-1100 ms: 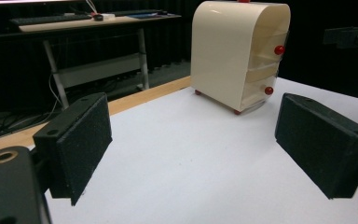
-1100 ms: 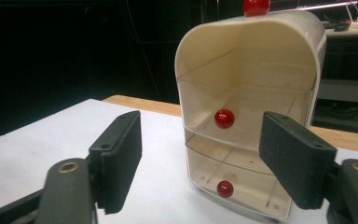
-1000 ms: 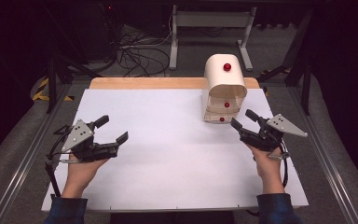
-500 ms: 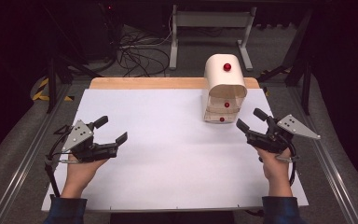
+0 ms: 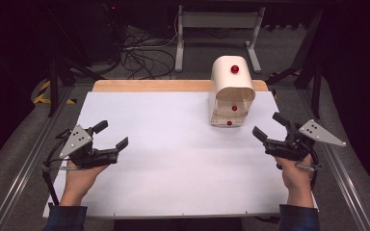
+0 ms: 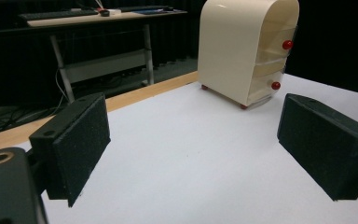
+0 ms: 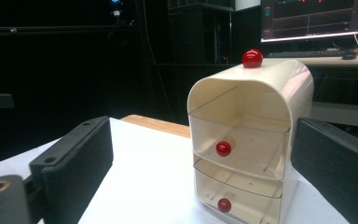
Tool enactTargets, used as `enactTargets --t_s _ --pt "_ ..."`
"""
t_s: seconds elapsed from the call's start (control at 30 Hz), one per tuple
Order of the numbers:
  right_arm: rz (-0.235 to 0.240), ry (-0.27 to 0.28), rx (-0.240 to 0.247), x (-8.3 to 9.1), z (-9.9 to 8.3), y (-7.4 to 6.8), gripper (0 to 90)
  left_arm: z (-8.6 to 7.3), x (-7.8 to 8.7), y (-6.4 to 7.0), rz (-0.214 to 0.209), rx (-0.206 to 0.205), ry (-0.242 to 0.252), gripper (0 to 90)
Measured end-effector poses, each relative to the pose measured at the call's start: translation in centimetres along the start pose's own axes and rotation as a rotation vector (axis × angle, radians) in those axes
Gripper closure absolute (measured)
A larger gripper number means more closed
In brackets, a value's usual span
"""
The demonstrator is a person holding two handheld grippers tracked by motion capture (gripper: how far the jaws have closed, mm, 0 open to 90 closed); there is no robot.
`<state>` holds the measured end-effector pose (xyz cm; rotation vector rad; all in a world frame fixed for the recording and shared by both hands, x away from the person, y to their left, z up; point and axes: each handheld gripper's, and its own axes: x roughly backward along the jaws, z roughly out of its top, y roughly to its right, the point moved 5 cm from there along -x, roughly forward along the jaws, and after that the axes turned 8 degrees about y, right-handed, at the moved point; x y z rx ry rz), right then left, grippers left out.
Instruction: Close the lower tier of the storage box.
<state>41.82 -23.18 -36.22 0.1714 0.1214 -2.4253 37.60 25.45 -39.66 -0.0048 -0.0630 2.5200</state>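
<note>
While both hands rest low on the white bench point(image 5: 173, 144), the right gripper point(image 5: 273, 129) has its jaws wide, near the drawer box point(image 5: 231, 94) at the far right; the left gripper point(image 5: 112, 134), jaws wide too, lies well apart.

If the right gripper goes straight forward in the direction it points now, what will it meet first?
Probably the cream drawer cabinet. In the right gripper view it stands straight ahead between the open jaws of the right gripper, with bare white table in between. Depth is unclear, so it may touch the cabinet's lower right side first.
</note>
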Motion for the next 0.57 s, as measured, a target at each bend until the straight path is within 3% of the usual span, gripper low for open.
enactTargets --t_s 0.27,0.57 --pt "0.006 0.007 0.004 0.68 0.48 0.28 3.3 0.02 0.38 -0.17 0.001 -0.004 -0.004 9.4" --pt "0.011 -0.041 0.025 0.05 -0.38 0.03 2.2 -0.42 0.41 -0.09 -0.022 -0.009 -0.006 7.9"
